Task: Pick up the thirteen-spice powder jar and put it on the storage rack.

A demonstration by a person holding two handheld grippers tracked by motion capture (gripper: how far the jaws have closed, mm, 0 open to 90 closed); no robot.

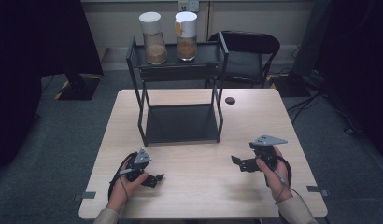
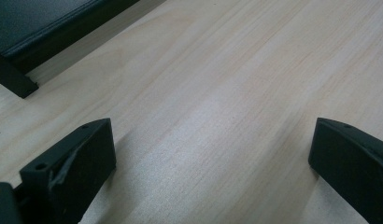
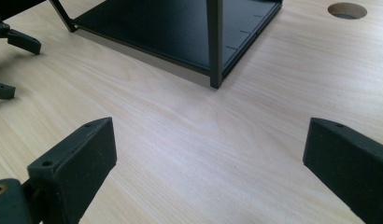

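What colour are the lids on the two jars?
White lids, clearest in the high view.

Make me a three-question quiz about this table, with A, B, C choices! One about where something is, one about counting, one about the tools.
1. Where do the two glass jars with white lids stand?
A. top shelf of the black metal rack
B. bottom shelf
C. pale wooden table

2. How many jars are there?
A. one
B. two
C. four

3. How are the left tool and the right tool?
A. both shut
B. holding jars
C. both open, empty

Answers: 1 A, the high view shows them up on the top shelf. 2 B, two stand side by side. 3 C, each gripper view shows jaws wide apart over bare wood.
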